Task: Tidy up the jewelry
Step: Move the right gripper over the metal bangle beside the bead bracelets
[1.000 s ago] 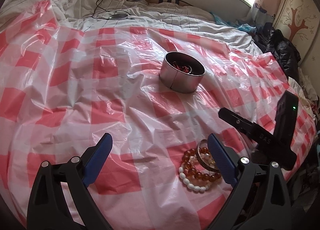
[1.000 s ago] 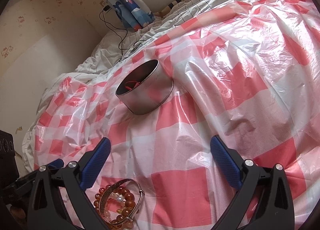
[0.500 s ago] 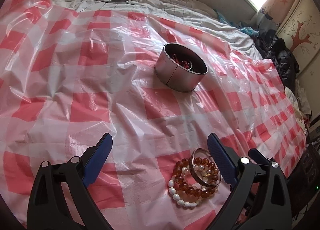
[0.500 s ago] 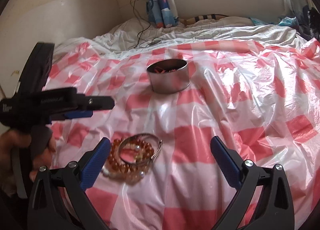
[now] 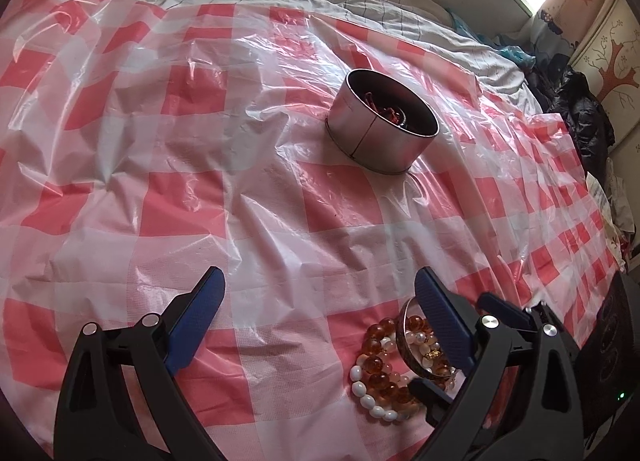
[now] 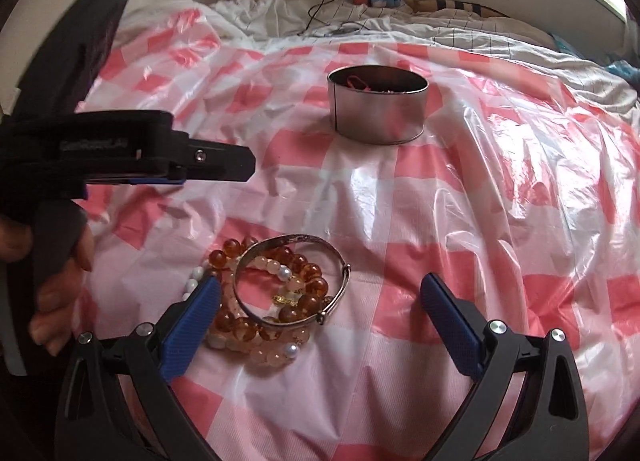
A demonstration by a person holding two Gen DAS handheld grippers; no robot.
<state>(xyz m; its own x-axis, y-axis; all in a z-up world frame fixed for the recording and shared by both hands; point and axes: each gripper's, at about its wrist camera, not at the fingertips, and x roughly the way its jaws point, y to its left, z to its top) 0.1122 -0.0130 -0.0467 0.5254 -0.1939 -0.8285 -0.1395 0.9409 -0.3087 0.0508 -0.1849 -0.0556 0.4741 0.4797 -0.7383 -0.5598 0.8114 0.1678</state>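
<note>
A pile of jewelry lies on the red-and-white checked plastic sheet: amber bead bracelets point(image 6: 310, 275), white bead strands point(image 5: 370, 393) and a silver bangle point(image 6: 294, 283) on top. A round metal tin point(image 6: 378, 105) with red items inside stands farther back, also in the left wrist view point(image 5: 380, 127). My right gripper point(image 6: 320, 321) is open and empty, its left fingertip beside the pile. My left gripper point(image 5: 318, 315) is open and empty, its right finger point(image 5: 442, 321) over the pile's edge. The left gripper shows from the side in the right wrist view point(image 6: 208, 159).
The plastic sheet point(image 5: 192, 197) covers a rumpled bed. A white quilt point(image 6: 460, 31) with a black cable point(image 6: 320, 1) lies behind. Dark clothes point(image 5: 584, 113) are piled at the right. A window sill and curtain run along the back wall.
Both grippers have come closer to the jewelry pile. The right wrist view swung so the pile sits between its fingers. The jaws have stayed open.
</note>
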